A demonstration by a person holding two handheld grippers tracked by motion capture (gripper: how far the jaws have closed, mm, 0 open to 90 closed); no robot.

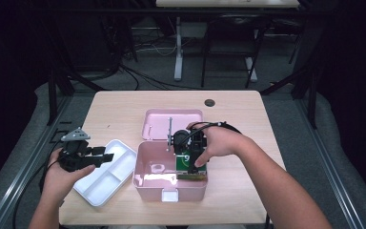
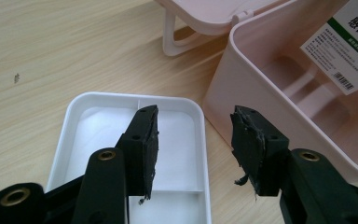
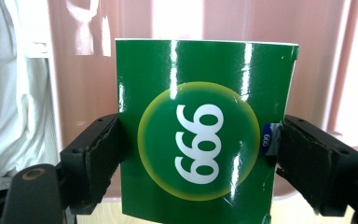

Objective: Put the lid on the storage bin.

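A light wooden tabletop [image 1: 124, 107] with rounded corners stands on a grey floor [image 1: 152, 71], a small dark round cap [image 1: 209, 102] set in it near the far right edge. Beyond its far side the room falls into darkness, where black cables [image 1: 124, 71] run loose over the floor beside a white table leg [image 1: 178, 52] and a dark chair frame [image 1: 228, 47]. Dark metal rails [image 1: 24, 176] run along the floor at the left and right of the tabletop, and light glares brightly off it from above.
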